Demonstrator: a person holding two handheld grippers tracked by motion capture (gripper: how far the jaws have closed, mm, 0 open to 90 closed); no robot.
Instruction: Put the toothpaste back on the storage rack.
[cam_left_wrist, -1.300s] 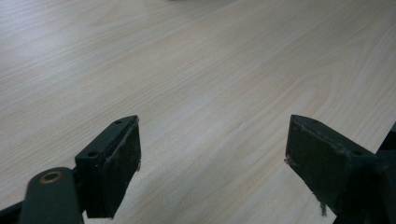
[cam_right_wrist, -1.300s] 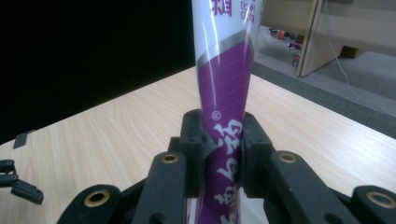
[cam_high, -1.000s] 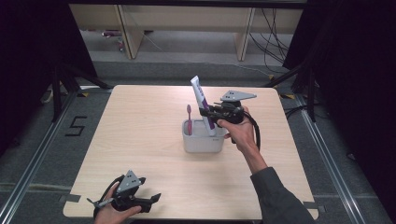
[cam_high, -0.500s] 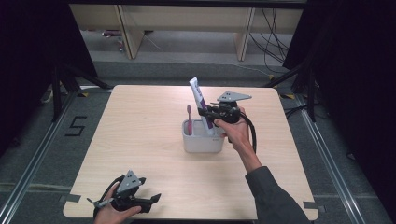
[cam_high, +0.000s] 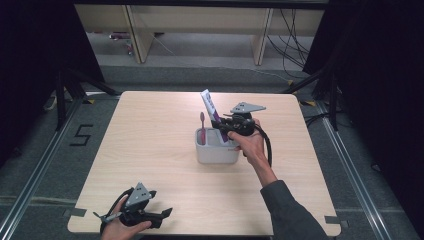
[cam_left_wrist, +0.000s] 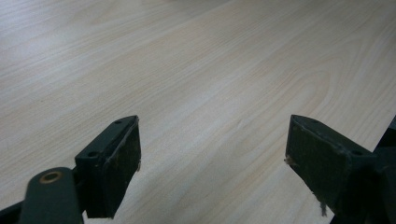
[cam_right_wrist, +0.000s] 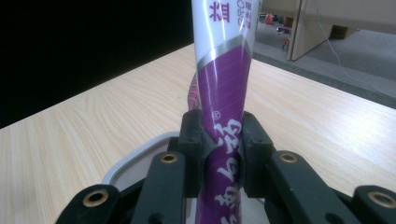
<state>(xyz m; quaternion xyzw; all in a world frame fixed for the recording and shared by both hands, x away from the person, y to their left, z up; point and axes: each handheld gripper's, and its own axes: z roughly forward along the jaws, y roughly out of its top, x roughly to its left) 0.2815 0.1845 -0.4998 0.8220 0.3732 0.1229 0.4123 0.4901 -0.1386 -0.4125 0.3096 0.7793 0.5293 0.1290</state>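
— While the left gripper (cam_high: 159, 216) lies low at the table's (cam_high: 150, 130) near edge, how do its jaws stand?
— Wide apart over bare wood, hand curled round the body.
— Farther out?
— Right forearm stretched forward; right gripper (cam_high: 218, 123) clamped on the purple-and-white tube (cam_right_wrist: 224, 88), held upright over the grey holder (cam_high: 216, 153). Pink toothbrush (cam_high: 202, 125) stands inside.

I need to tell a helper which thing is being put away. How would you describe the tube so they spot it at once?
On the wooden table, find the grey holder near its middle. The toothpaste tube stands up out of it, clamped by the right gripper. It is broad, white and purple, unlike the thin pink toothbrush beside it.
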